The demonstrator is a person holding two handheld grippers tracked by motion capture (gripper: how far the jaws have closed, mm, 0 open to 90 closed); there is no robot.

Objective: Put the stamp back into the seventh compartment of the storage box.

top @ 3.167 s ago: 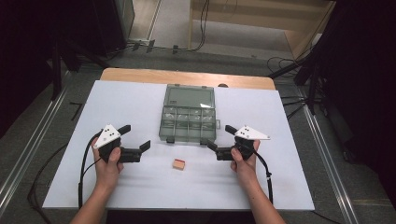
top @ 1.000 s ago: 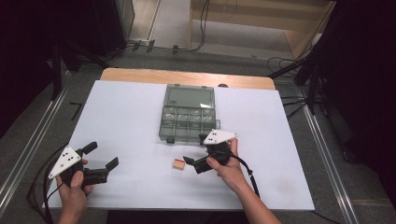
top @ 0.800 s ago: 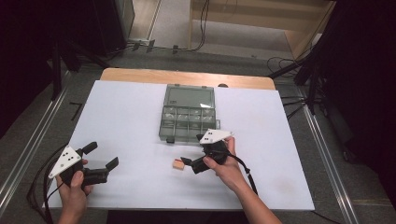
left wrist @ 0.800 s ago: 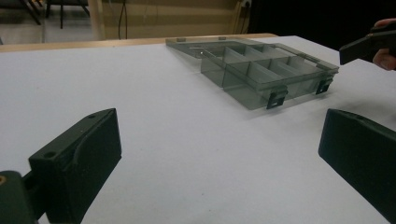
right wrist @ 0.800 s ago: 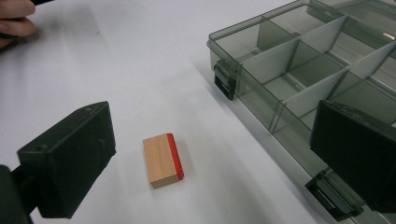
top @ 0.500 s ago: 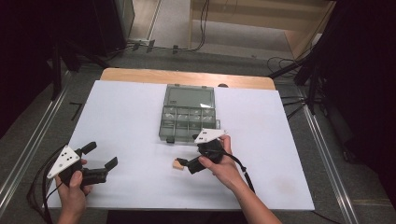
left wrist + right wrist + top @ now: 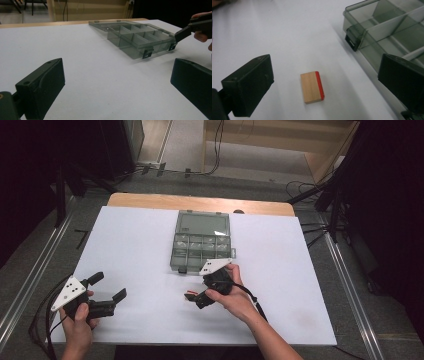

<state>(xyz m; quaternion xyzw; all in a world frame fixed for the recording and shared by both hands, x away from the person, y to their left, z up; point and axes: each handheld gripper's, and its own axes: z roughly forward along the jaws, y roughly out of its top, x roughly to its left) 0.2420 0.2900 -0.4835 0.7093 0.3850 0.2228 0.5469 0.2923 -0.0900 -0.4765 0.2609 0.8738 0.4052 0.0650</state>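
Observation:
A small wooden block with one red edge (image 7: 312,86) lies flat on the white table sheet (image 7: 135,245), just in front of a clear grey compartment box (image 7: 202,247) whose lid lies open. My right gripper (image 7: 198,293) hovers low over the block, open, with a jaw on either side of it and touching neither; in the high view the gripper covers most of the block (image 7: 189,295). In the right gripper view the box's latch corner (image 7: 353,37) is at the upper right. My left gripper (image 7: 109,286) is held open at the table's front left, with nothing between its jaws.
The box's compartments (image 7: 140,37) look empty in the left gripper view, where the right gripper's jaw (image 7: 192,27) shows at the far right. The wooden table edge (image 7: 200,202) runs behind the sheet. Cables lie on the floor beyond.
The right gripper has moved left and toward the person, down over the block. The left gripper went from mid-table to the front left corner and has since stayed put.

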